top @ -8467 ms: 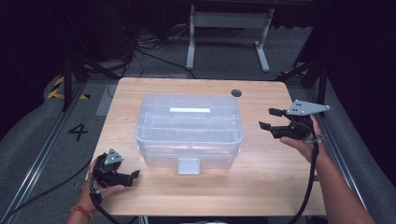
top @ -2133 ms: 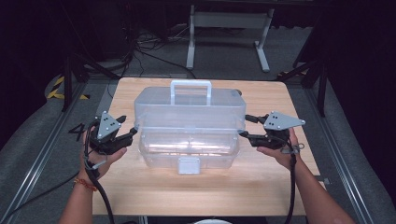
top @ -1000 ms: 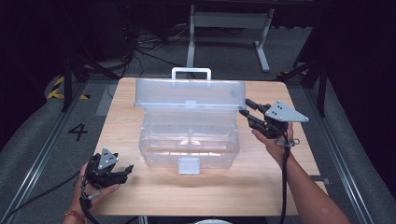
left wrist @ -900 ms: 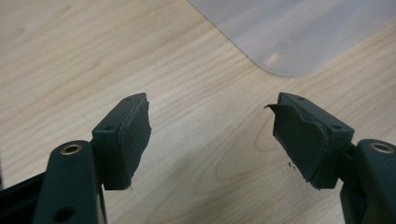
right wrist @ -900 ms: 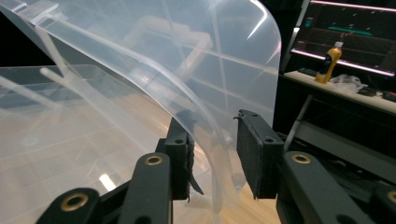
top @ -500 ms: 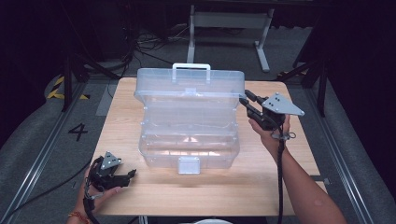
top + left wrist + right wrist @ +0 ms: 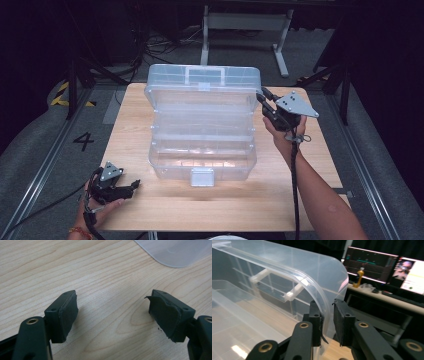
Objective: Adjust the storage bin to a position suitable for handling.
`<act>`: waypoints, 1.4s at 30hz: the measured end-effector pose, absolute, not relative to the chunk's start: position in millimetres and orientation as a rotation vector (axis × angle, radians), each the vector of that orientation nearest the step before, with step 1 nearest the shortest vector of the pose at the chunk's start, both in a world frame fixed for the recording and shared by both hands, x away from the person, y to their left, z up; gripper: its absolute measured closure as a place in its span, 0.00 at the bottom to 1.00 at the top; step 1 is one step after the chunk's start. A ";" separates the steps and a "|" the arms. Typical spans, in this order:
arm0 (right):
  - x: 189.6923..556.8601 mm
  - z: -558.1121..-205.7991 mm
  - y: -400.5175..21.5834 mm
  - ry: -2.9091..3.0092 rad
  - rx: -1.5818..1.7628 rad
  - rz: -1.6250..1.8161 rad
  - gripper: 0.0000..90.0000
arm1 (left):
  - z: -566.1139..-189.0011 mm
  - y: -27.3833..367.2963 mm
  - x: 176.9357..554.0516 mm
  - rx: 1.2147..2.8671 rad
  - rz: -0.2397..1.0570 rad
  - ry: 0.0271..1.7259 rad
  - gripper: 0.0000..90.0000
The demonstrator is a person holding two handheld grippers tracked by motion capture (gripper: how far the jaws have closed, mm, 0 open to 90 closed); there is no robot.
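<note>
A clear plastic box (image 7: 202,155) stands mid-table with its lid (image 7: 202,92) swung up and leaning back, white handle (image 7: 204,74) on top. My right gripper (image 7: 262,96) is at the lid's right edge. In the right gripper view its jaws have just been closing, and the gripper (image 7: 327,308) is shut on the lid's rim (image 7: 322,293). My left gripper (image 7: 134,185) rests low at the table's front left, apart from the box. Its jaws have just been opening; the gripper (image 7: 112,305) stands open over bare wood, with a box corner (image 7: 175,252) ahead.
The wooden table (image 7: 300,190) has free room in front of the box and on both sides. A white latch (image 7: 201,176) sticks out of the box's front. Behind the table stands a metal frame (image 7: 245,22); monitors (image 7: 372,263) glow beyond the lid.
The lid has swung further up and back, and my right gripper has gone up and back with its edge while its jaws narrowed. The left hand has stayed at the front left.
</note>
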State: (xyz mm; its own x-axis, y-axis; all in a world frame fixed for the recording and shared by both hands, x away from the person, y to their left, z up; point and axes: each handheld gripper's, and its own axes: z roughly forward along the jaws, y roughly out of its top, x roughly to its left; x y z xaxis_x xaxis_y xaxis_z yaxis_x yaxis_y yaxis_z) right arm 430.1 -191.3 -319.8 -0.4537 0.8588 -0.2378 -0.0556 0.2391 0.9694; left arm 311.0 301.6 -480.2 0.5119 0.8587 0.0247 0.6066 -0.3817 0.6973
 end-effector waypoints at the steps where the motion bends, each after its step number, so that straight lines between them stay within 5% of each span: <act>1: 432.4 -318.8 -187.5 1.635 0.767 1.319 0.88 | -480.3 301.3 311.0 2.122 0.520 1.182 0.26; 42: 487.9 -299.7 -185.2 1.714 0.798 1.244 0.93 | -480.8 298.7 314.0 2.118 0.470 1.183 0.26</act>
State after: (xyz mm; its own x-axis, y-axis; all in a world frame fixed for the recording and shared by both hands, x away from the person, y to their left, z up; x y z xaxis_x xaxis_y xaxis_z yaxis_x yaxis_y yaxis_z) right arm 487.9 -185.2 -299.7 -0.4347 0.8607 -0.2651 0.0144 0.3009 0.9535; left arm 314.0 298.7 -480.8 0.5267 0.8501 -0.0065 0.6134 -0.3747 0.6952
